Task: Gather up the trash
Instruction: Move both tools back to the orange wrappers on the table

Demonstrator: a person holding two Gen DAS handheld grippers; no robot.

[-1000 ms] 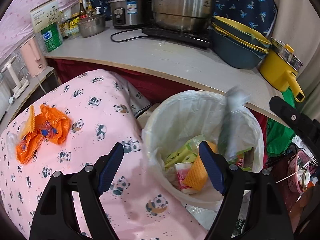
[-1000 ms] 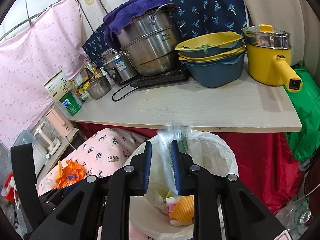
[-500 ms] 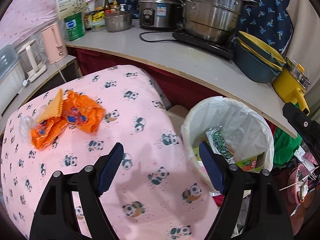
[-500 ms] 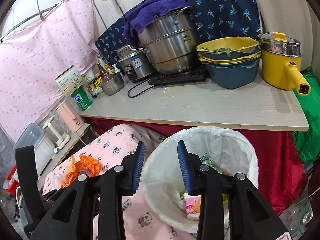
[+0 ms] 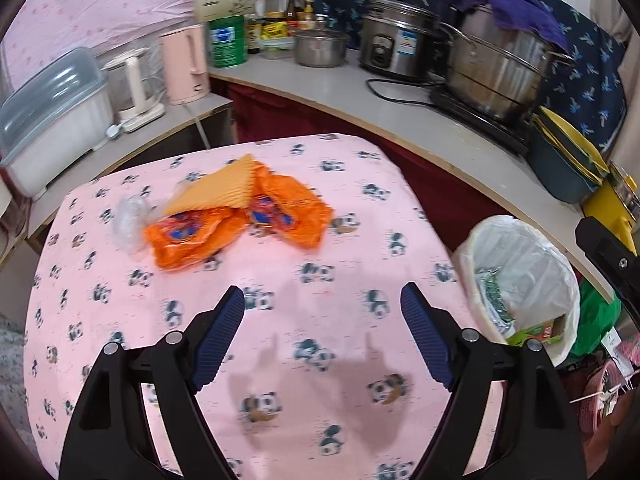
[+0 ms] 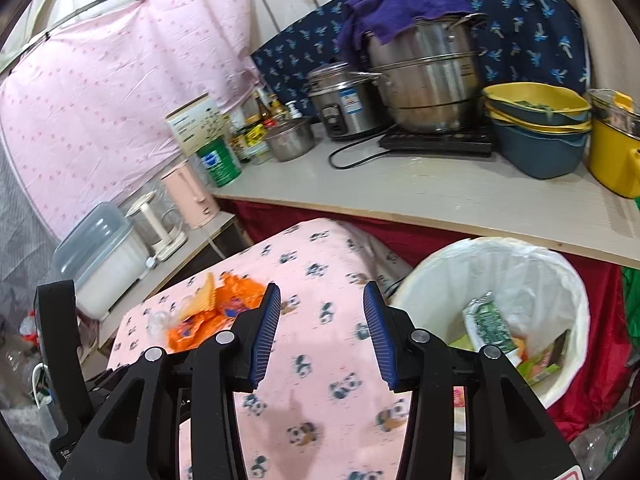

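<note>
Bin (image 5: 520, 248) holds several wrappers; orange wrappers (image 5: 240, 220) remain on tabletop (image 5: 360, 208); left tool (image 5: 322, 336) spread empty, right tool (image 6: 322, 336) just opening, empty.

- A large stainless-steel stockpot (image 6: 428, 80) stands on a black induction hob (image 6: 438, 141) on the pale bench (image 6: 420, 196), with a purple cloth (image 6: 396, 6) draped over its top.
- A small steel rice cooker (image 6: 342, 100) sits just beside it.
- Stacked yellow and blue basins (image 6: 538, 128) stand near a yellow electric pot (image 6: 614, 152).
- A green tin (image 5: 226, 40) and a pink kettle (image 5: 185, 64) stand further left.
- A pink panda-print cloth (image 5: 280, 300) covers the low table.
</note>
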